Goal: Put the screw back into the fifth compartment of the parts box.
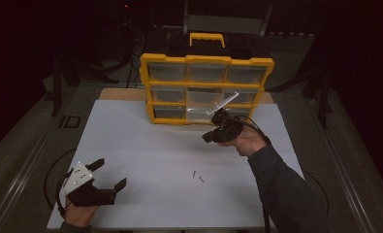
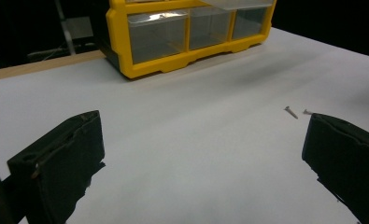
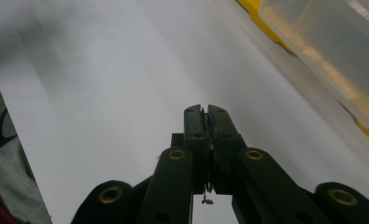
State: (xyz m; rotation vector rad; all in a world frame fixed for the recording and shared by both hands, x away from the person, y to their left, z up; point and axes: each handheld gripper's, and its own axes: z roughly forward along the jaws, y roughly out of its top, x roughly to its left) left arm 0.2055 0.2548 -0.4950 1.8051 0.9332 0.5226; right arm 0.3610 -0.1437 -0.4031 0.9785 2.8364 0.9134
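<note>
1. The work in hand appears to be moving small screws from the white table top (image 1: 145,145) into a yellow drawer cabinet (image 1: 206,90) standing at the far edge of the sheet.

2. Right gripper (image 1: 209,137): held raised above the table, just in front of the cabinet's lower row. In the right gripper view its jaws are pressed together, and a small screw (image 3: 207,196) shows pinched low in the seam between them, its end hanging out below. I judge it a firm but slight hold on a very thin item.

3. A clear drawer (image 1: 206,109) in the cabinet's middle column stands pulled out, tilted forward, close beside the right gripper. In the right gripper view a clear bin (image 3: 336,60) lies off to the upper right, not yet under the jaw tips.

4. Left gripper (image 1: 110,175): resting low at the near left of the sheet, jaws wide apart with nothing between them. It is well apart from the cabinet.

5. Two more screws (image 1: 198,176) lie loose on the sheet, near the centre and close to each other; the left gripper view shows them (image 2: 292,112) just beyond its right-hand jaw.

6. Progress, as judged: one screw is lifted but not yet dropped in the drawer; two remain to be picked up. The drawer is not yet closed. Whether the drawer already holds any screws cannot be told.
</note>
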